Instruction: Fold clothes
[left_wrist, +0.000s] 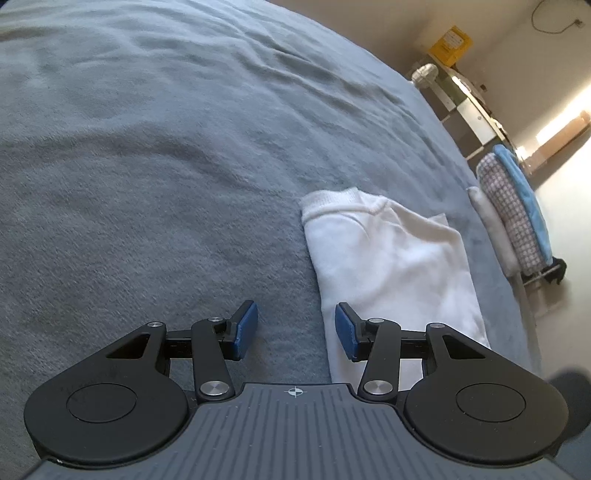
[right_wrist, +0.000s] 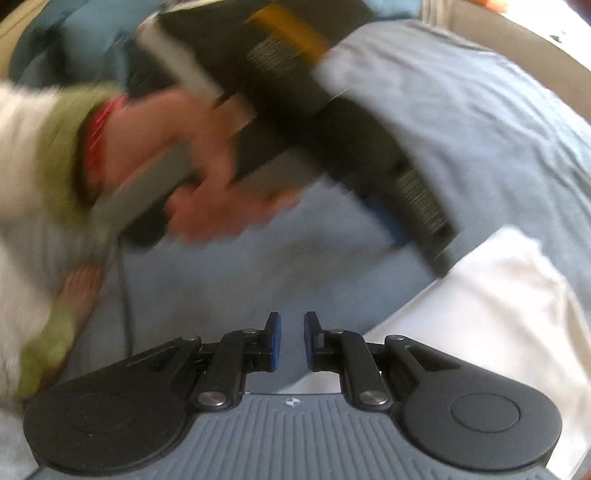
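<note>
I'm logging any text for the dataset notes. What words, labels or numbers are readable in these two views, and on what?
No text can be read.
Yellow box by the far wall: pale label, print too small to read.
Left gripper in the right wrist view: yellow patch, motion-blurred, illegible.
White garment: no print visible.

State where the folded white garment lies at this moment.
In the left wrist view the white garment lies folded on the blue-grey blanket, right of centre, just beyond the open left gripper, whose right finger overlaps its near edge.
</note>
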